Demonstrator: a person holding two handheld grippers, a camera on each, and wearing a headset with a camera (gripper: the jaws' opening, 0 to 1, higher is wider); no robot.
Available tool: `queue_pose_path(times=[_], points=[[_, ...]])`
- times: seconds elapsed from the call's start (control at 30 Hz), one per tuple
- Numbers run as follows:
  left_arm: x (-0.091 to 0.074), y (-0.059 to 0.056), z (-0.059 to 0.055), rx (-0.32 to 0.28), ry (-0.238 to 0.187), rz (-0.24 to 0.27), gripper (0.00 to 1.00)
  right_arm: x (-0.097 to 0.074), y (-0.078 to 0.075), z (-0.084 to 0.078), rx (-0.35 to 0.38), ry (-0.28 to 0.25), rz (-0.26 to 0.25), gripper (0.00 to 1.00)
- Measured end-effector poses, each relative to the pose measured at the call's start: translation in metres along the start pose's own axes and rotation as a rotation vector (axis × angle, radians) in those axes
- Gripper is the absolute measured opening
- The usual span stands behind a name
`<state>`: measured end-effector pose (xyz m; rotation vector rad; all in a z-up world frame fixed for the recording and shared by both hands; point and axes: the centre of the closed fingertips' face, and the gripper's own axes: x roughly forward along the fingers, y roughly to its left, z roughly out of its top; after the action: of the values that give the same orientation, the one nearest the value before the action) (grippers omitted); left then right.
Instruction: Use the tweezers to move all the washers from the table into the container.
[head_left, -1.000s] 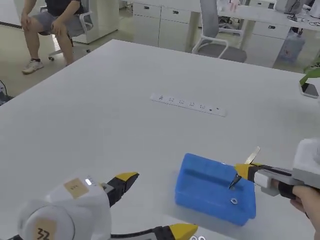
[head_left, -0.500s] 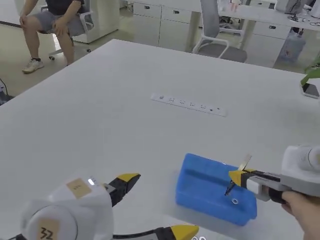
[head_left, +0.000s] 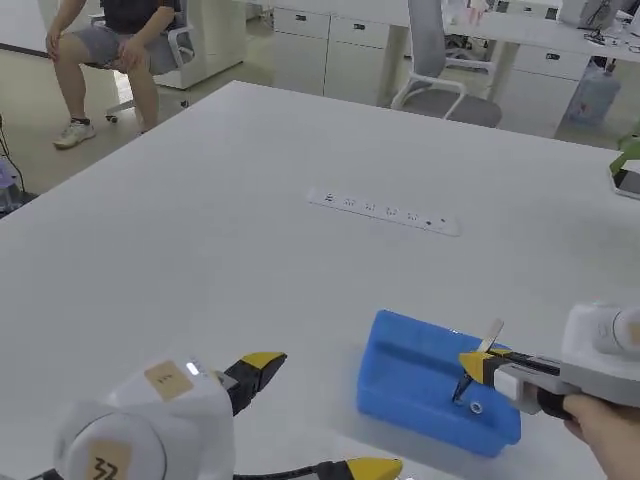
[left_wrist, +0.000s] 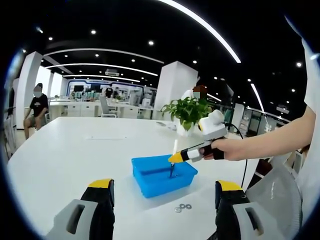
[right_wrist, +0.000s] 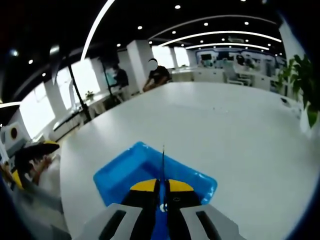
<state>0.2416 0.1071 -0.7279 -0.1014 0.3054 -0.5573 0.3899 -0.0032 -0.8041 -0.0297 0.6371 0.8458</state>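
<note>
Head view: right gripper (head_left: 476, 366) clenched on tweezers (head_left: 491, 336), tips over blue container (head_left: 400, 372), one washer (head_left: 476, 407) inside; left gripper (head_left: 316, 415) released, empty | Left gripper view: two washers (left_wrist: 183, 207) on table (left_wrist: 60, 165) near its near edge | Right gripper view: tweezers point into container | Risk: flat washers may slip from the tips or skid off the edge.

1. The big white table (head_left: 250, 230) looks smooth and matt.
2. The blue rectangular plastic container (head_left: 430, 412) has a soft sheen, nothing mirror-like.
3. The small round metal washers (left_wrist: 182, 207) are shiny.
4. The slim silvery metal tweezers (head_left: 492, 335) look bare and smooth up top.
</note>
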Motion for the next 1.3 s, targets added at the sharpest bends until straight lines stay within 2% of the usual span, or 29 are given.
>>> queue_pose_path(times=[0.17, 0.4, 0.47, 0.57, 0.87, 1.3], points=[[0.0, -0.001, -0.001, 0.002, 0.004, -0.003, 0.84, -0.002, 0.006, -0.001, -0.016, -0.004, 0.003, 0.03], [0.0, -0.001, -0.002, 0.005, 0.008, -0.007, 0.84, -0.004, 0.005, -0.002, -0.087, -0.004, 0.015, 0.04], [0.001, -0.002, -0.002, 0.005, 0.009, -0.009, 0.84, -0.003, 0.007, -0.003, -0.088, -0.002, 0.031, 0.04], [0.001, -0.003, -0.002, 0.009, 0.012, -0.013, 0.84, -0.003, 0.005, -0.003, -0.109, 0.003, 0.028, 0.04], [0.0, -0.002, -0.001, 0.005, 0.006, -0.008, 0.84, -0.005, 0.006, -0.003, -0.114, -0.001, 0.03, 0.04], [0.0, 0.0, -0.002, 0.006, 0.008, -0.004, 0.84, -0.01, 0.015, 0.007, -0.122, -0.025, 0.039, 0.04]])
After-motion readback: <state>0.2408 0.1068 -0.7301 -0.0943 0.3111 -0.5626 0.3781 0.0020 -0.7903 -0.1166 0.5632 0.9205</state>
